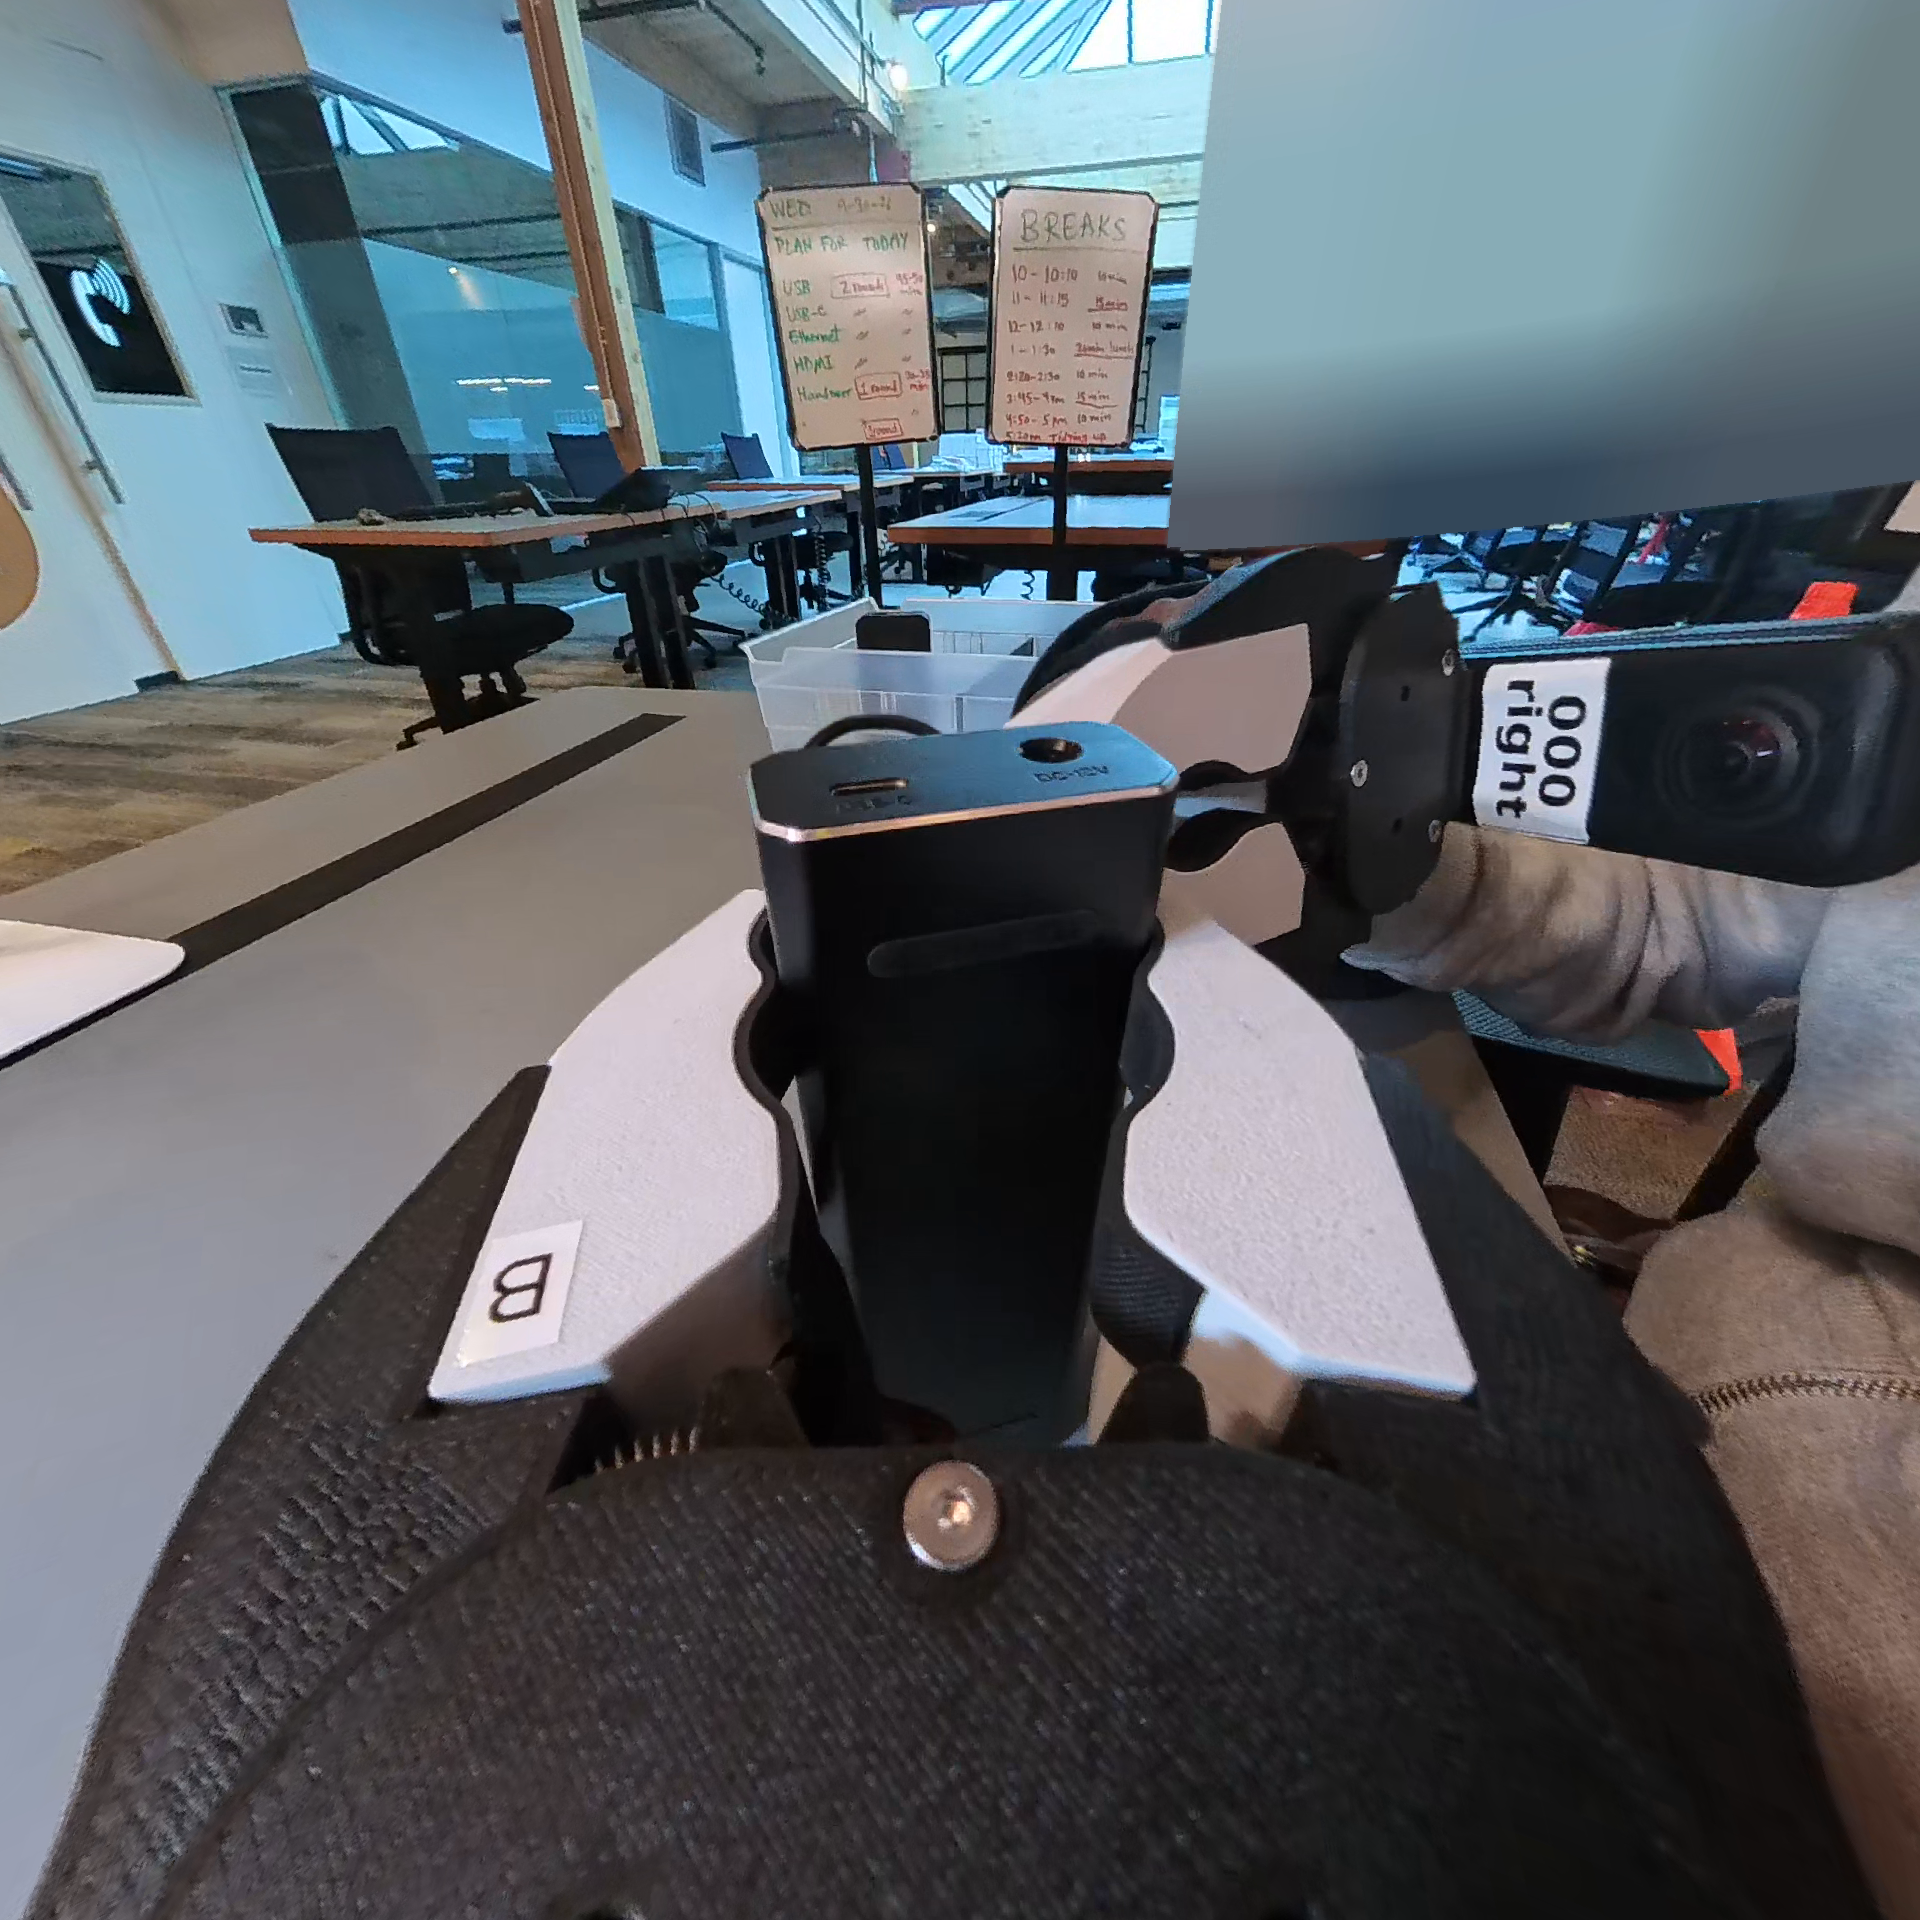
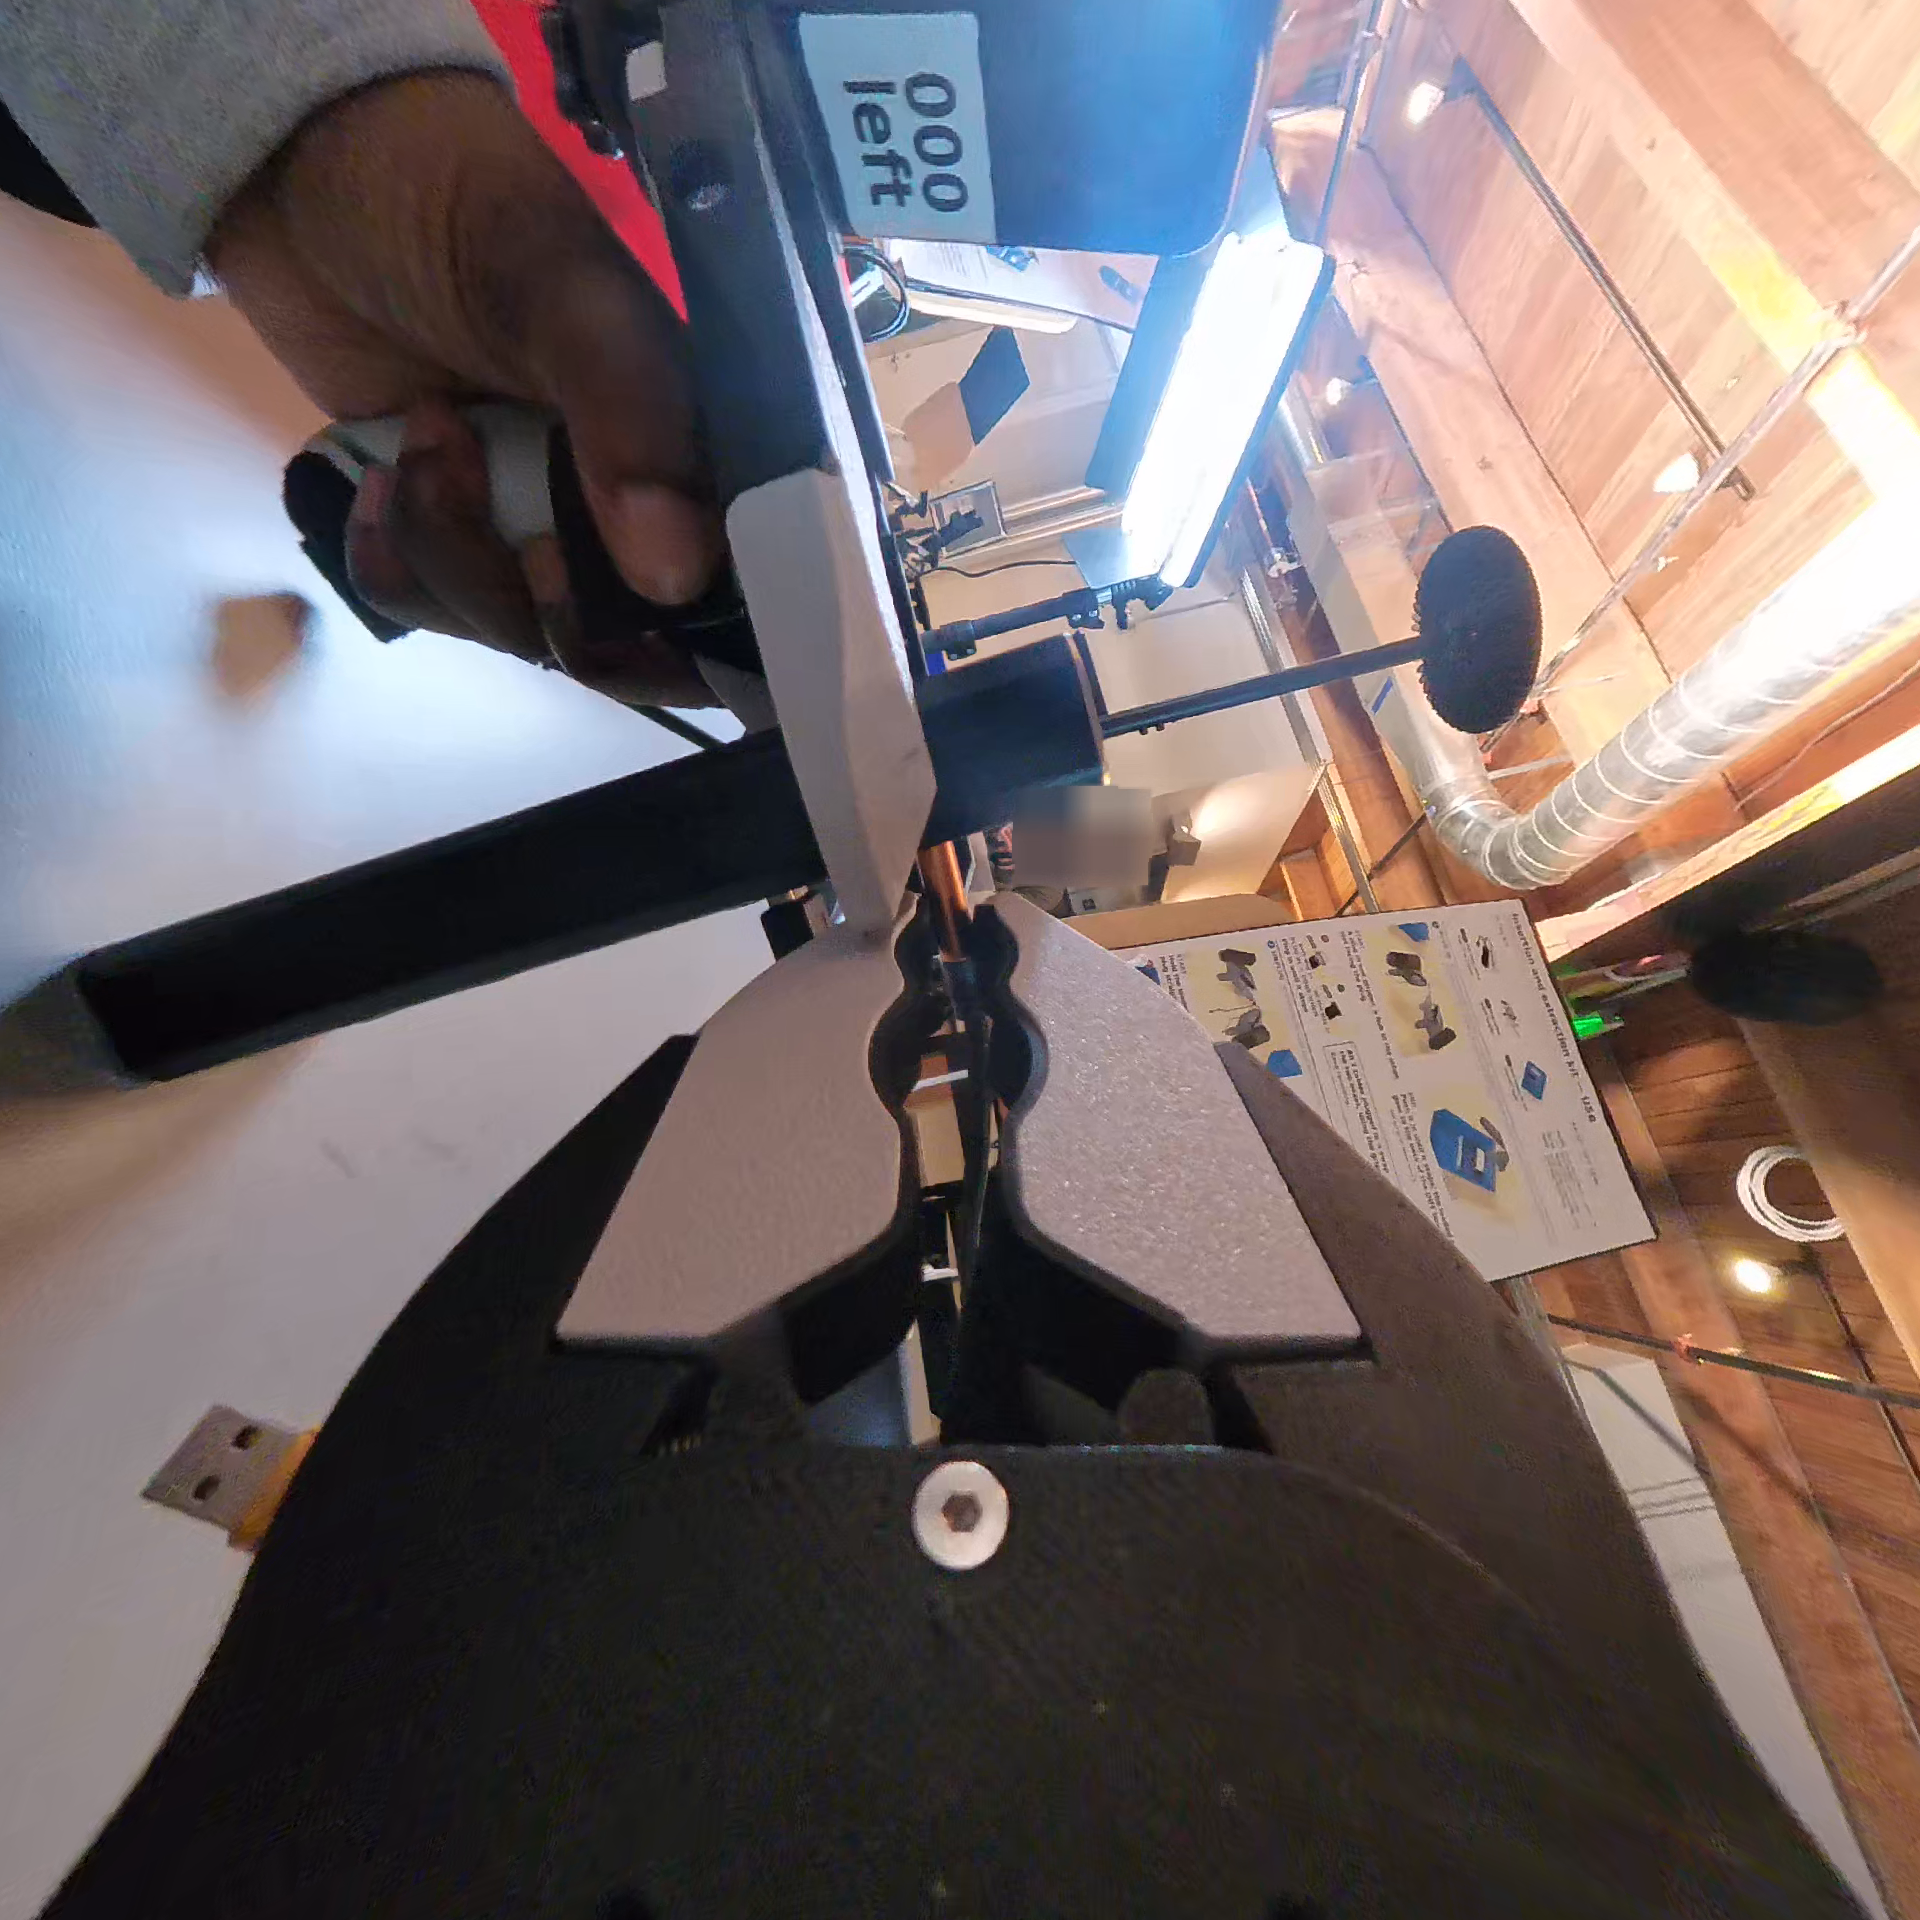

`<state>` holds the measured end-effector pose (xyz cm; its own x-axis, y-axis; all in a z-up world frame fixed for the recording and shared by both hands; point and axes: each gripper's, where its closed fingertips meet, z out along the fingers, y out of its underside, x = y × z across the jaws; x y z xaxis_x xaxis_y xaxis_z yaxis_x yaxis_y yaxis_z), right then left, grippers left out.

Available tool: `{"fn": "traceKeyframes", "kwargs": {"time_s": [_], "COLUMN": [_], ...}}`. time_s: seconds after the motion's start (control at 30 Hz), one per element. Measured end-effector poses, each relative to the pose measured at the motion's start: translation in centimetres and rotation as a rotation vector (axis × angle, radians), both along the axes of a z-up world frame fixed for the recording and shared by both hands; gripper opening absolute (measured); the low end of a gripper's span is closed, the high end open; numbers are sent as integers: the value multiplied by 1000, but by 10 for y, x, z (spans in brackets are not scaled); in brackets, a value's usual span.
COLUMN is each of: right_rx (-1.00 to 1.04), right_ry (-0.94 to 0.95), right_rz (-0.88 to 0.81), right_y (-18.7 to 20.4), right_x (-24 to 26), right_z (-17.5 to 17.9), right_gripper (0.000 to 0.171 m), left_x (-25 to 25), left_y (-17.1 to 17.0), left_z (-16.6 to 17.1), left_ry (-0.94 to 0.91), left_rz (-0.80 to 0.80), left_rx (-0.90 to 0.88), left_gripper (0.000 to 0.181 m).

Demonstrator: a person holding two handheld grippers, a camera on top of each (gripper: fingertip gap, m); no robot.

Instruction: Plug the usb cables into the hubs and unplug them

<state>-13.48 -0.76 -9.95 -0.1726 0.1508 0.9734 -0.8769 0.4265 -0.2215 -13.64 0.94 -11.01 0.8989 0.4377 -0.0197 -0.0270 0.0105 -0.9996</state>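
Black hub (image 1: 961, 1039) level in left hand-held gripper (image 1: 961, 997) | right hand-held gripper (image 2: 951, 997) rolled sideways, pinching cable (image 2: 971, 1122)

Grey table (image 1: 343, 997) with a dark strip running along it. Clear plastic bin (image 1: 883, 675) at its far edge. Two whiteboards (image 1: 847, 317) on stands behind, covered in handwriting. Office desks (image 1: 499, 530) and black chairs (image 1: 343, 473) further back, glass partition behind them. Right wrist view, rotated sideways: lit light panel (image 2: 1210, 405) on a stand, silver duct (image 2: 1662, 748) along wood ceiling, illustrated instruction sheet (image 2: 1444, 1081), white cable coil (image 2: 1787, 1195), round black disc on a rod (image 2: 1481, 629).
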Motion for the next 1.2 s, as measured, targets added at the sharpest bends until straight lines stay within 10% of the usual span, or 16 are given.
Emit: {"fn": "traceKeyframes", "kwargs": {"time_s": [0.47, 0.53, 0.77, 1.2], "right_rx": [249, 253, -267, -745], "right_ry": [141, 164, -44, -298], "right_rz": [-9, -374, -76, -567], "right_y": [10, 77, 87, 317], "right_x": [-11, -92, -21, -79], "right_z": [2, 20, 146, 194], "right_gripper": [10, 7, 7, 7], "left_x": [7, 15, 5, 6], "left_y": [3, -20, -5, -14], "left_z": [-2, -1, -1, 1], "left_ry": [-1, -10, 14, 30], "left_rz": [-45, -28, -54, -9], "left_rx": [-43, 13, -38, 15], "left_gripper": [62, 62, 62, 62]}}
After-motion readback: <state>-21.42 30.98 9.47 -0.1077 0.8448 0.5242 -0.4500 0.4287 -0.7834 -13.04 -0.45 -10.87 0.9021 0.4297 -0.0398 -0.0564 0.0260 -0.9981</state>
